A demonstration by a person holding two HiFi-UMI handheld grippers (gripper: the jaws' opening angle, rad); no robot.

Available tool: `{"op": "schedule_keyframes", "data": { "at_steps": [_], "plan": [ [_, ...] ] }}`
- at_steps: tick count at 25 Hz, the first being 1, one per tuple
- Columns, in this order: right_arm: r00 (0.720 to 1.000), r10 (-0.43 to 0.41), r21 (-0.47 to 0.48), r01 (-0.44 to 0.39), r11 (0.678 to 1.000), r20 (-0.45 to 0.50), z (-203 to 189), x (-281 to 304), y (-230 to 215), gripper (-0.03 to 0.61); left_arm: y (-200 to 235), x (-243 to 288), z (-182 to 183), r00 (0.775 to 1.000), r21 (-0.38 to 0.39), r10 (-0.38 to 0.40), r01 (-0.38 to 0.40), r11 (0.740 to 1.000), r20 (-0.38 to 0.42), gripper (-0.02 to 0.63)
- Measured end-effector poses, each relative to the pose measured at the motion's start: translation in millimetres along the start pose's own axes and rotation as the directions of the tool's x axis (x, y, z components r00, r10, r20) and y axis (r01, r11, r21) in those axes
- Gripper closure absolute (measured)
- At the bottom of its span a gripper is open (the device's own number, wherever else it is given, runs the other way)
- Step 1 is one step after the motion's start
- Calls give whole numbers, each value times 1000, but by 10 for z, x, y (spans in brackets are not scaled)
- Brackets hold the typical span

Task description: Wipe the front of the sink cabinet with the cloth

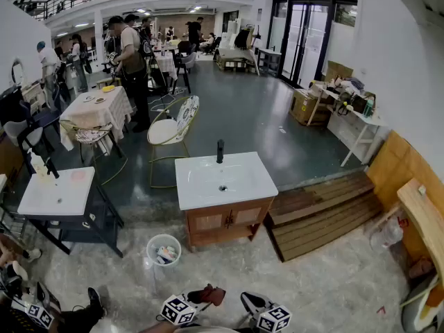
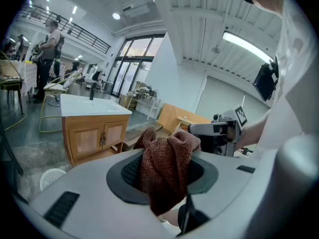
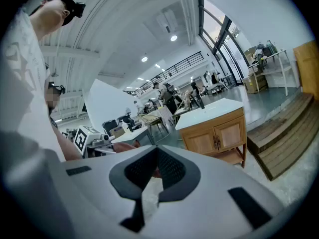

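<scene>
Left gripper view shows the left gripper (image 2: pixel 165 176) squeezing a red-brown woven cloth (image 2: pixel 167 158), while the right gripper (image 3: pixel 155 171) is closed and empty and the wooden sink cabinet (image 2: pixel 94 136) stands far off, so stepping closer likely comes next.

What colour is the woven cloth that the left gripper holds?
Reddish brown. The woven cloth shows best in the left gripper view.

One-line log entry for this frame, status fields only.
left gripper: shut on cloth | right gripper: shut, empty | sink cabinet: across floor, untouched | phase: pre-wipe
</scene>
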State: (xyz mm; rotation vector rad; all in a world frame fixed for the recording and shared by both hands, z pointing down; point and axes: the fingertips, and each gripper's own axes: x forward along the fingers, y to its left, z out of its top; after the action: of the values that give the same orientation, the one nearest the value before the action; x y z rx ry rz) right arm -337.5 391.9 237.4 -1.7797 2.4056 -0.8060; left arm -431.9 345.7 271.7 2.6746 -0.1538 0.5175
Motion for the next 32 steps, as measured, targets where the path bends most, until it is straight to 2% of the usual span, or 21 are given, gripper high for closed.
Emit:
{"op": "schedule_keyframes", "data": {
  "at_steps": [4,9,18,23,32],
  "plan": [
    [998,-11,-24,13,1000,58,257,139,-263,566,219,162,322,999,47,-7,5,999,44,472],
    [998,-25,-56,28,998,63,387,157,-318,566,267,173,448,998,60,-1,-3,998,62,472],
    [999,-31,-78,34,996,41,520,318,-408,566,458,81,572,994,36,40,-44,998,100,472],
    [999,-30,-66,32,997,25,571,405,-373,566,510,-59,522,995,11,63,-64,998,83,472],
    [1000,20,-86,-22,996,-23,617,688,-312,566,813,-240,500,985,-59,139,-133,989,106,472]
  ]
}}
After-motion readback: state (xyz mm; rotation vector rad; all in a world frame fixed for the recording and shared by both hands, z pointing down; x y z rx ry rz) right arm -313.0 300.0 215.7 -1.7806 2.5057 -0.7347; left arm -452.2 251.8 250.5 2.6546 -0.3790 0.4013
